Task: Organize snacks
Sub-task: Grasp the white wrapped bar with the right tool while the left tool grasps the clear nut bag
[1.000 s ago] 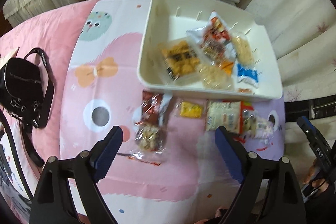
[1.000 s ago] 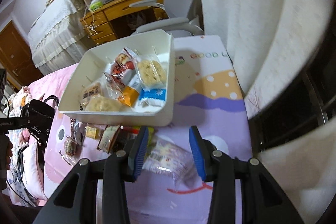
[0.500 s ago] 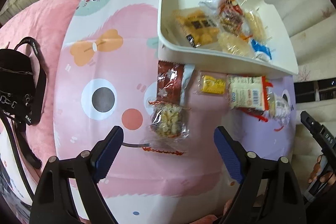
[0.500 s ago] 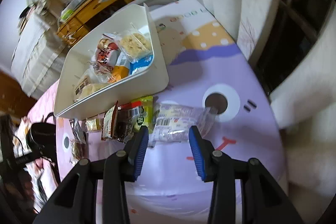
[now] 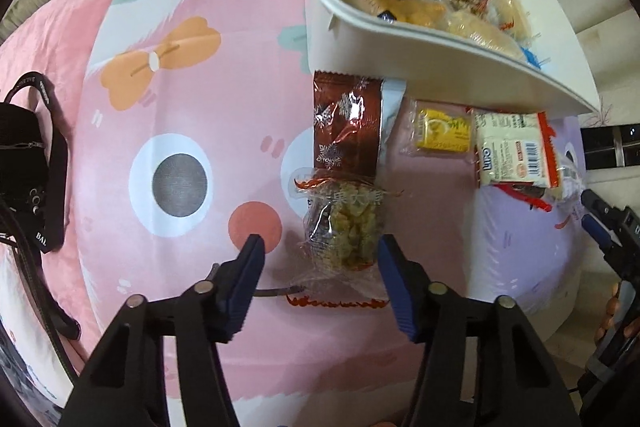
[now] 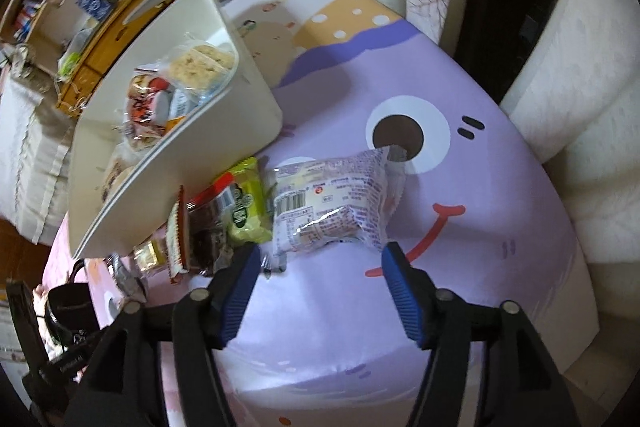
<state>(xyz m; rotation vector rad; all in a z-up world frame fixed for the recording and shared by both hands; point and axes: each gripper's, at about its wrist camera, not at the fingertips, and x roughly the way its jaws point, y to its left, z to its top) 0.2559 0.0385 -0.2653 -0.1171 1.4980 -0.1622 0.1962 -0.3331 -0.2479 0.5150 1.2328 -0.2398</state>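
- Left gripper (image 5: 320,251): pointed steeply down over the pink cartoon-print cover (image 5: 192,99); jaws closing, narrowed about the clear packet of pale puffed snack (image 5: 344,231), right blue pad at the wrapper's edge, left pad apart from it; firm pressing not discernible.
- Clear packet: lay flat on the cover, far end overlapping the brown foil packet (image 5: 346,123), which reached up to the bin's near wall.
- White bin (image 5: 460,75): stood at far right in the left wrist view, holding several wrapped snacks piled against its right side.
- Yellow packet (image 5: 442,131) and white barcode packet (image 5: 512,155): lay in a row to the right of the brown foil packet, just before the bin.
- Right gripper (image 6: 320,259): held over the purple part of the cover (image 6: 460,267); jaws opening, wide, with the near edge of the white-and-purple printed packet (image 6: 332,203) between the pads but untouched.
- Green packet (image 6: 244,207): lay just left of the printed packet, touching it, beside a dark packet (image 6: 204,239) by the bin's corner.
- Black bag (image 5: 24,163): rested at the far left edge of the cover, well apart from the snacks.
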